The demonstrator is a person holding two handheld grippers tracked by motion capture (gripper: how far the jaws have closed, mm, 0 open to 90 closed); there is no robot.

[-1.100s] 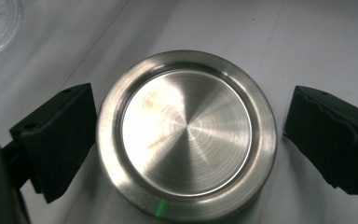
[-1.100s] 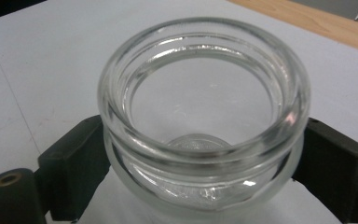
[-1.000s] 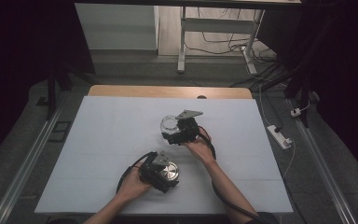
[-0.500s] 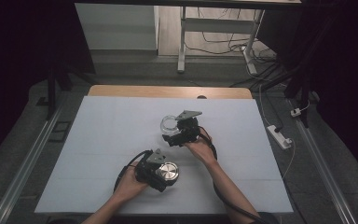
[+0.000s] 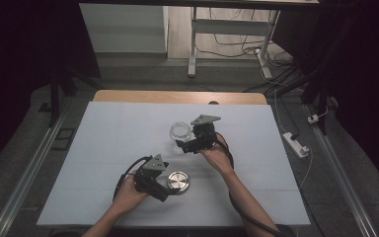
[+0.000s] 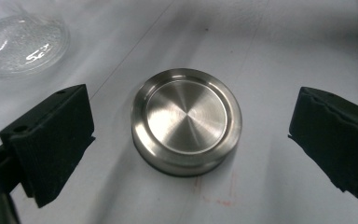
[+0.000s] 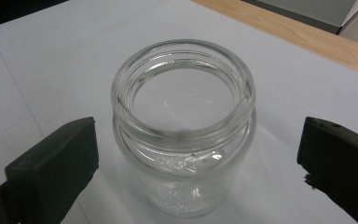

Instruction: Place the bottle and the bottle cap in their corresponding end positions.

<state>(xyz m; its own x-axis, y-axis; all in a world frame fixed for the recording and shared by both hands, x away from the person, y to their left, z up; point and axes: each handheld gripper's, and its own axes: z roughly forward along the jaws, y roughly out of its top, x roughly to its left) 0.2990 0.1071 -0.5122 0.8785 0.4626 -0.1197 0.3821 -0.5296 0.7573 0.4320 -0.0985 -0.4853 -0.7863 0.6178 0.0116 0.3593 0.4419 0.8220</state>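
**Both tongs let go: left pulls back from lid, right spreads around jar**

Leftward and slightly up, the left tongs (image 5: 164, 189) have drawn back from the steel lid (image 5: 178, 180), which they stood over a second ago; their jaws have just been opening and now stand wide, released, with the lid between them in the left gripper view but untouched by either pad. Across the same second the right tongs (image 5: 181, 146) have barely shifted, yet their jaws have just been opening too, from half closed to fully spread.

Largest first: the white table (image 5: 108, 133) carries everything, its wooden far edge (image 5: 177, 97) showing beyond the white surface. On it, near the middle, stands the clear glass jar (image 5: 179, 134), upright and uncapped, between the right tongs' parted jaws with a gap on each side. Nearer the person lies the lid, flat on the table, well apart from the jar.

No brand, label or readable writing shows on jar or lid.
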